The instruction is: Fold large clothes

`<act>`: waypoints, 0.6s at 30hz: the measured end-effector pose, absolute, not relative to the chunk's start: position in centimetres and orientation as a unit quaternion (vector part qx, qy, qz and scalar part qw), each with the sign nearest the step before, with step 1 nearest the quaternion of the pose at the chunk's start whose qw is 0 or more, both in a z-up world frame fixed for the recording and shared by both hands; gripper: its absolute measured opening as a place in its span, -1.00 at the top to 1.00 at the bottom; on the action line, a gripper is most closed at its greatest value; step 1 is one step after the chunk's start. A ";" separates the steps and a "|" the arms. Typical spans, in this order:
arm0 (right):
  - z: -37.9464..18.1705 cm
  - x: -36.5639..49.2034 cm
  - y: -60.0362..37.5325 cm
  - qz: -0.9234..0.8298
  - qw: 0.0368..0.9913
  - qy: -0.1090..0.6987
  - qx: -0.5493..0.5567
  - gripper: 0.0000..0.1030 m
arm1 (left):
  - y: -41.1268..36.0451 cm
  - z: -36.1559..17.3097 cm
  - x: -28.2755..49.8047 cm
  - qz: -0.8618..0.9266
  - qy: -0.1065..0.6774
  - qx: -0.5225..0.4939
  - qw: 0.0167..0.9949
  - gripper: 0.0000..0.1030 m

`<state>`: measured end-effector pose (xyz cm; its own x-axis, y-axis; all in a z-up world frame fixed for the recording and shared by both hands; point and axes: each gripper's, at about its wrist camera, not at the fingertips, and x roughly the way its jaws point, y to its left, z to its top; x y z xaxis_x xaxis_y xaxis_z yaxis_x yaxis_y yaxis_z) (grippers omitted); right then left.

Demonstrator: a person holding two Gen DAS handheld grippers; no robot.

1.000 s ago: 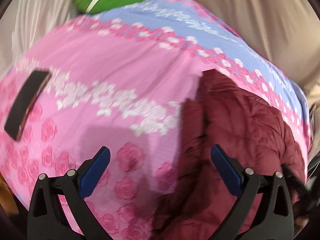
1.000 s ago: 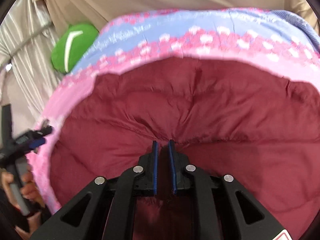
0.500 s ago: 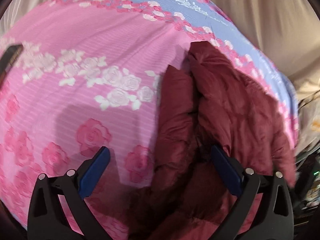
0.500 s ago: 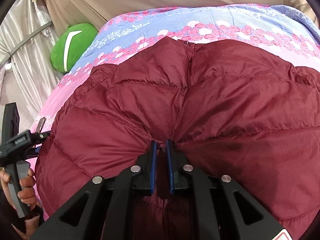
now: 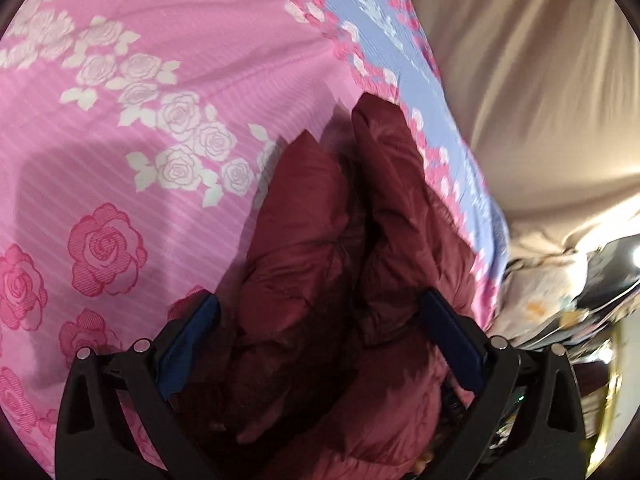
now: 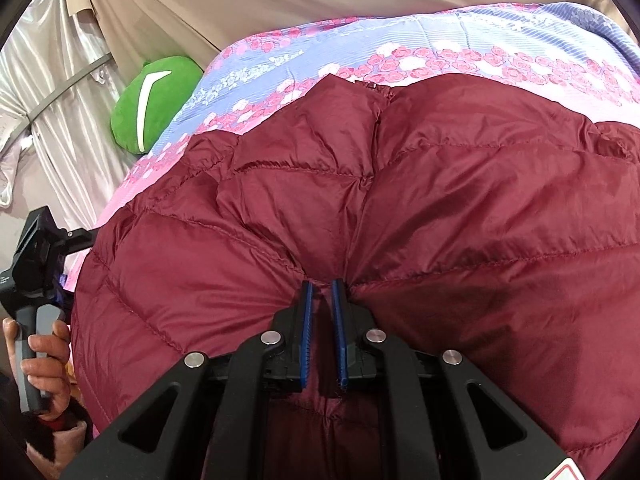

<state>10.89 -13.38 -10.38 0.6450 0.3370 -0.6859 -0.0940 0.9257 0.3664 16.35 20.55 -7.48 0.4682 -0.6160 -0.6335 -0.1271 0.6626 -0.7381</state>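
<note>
The right gripper point(image 6: 321, 286) is clenched on a pinch of a dark red quilted down jacket point(image 6: 420, 216); its blue-padded jaws stand almost together, with a gathered ridge of the shiny fabric caught between them and creases fanning out from the grip. The left gripper point(image 5: 318, 318) is released, jaws spread wide, and a bunched fold of the same jacket sits between the pads without being pressed.

A second ago the left gripper's jaws framed mostly bare bedspread, with the jacket off to one side; now the fabric fills the gap between them, and the view has tilted. In the right wrist view the jacket has risen and spread, from a low mound to a broad quilted sheet that hides more of the bed.

The jacket lies on a bed covered by a pink and lavender rose-printed bedspread point(image 5: 168, 128), near the bed's front edge. A green plush cushion with a white stripe point(image 6: 154, 106) rests at the far corner. A hand point(image 6: 42, 360) grips the left gripper's handle at the bed's side.

The left gripper appears lined up for a second hold, so the fold itself looks not yet begun.
</note>
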 end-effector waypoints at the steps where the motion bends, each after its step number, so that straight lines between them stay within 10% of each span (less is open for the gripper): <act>1: -10.4 10.9 -13.4 0.122 0.894 0.403 0.152 0.80 | 20.3 -7.4 16.4 -0.157 0.492 -0.372 0.771 -0.91; 5: -10.5 11.0 -13.6 0.127 0.893 0.403 0.158 0.80 | 19.0 -7.1 16.8 -0.172 0.497 -0.367 0.767 -0.85; 8: -10.5 10.9 -13.6 0.128 0.893 0.402 0.160 0.80 | 18.0 -6.4 17.1 -0.192 0.494 -0.360 0.768 -0.39; 10: -10.5 10.8 -13.6 0.129 0.892 0.401 0.162 0.80 | 16.3 -4.6 17.1 -0.208 0.489 -0.320 0.785 0.26; 18: -10.3 10.3 -14.0 0.129 0.892 0.398 0.174 0.80 | 8.5 3.5 15.6 -0.271 0.427 -0.199 0.839 0.75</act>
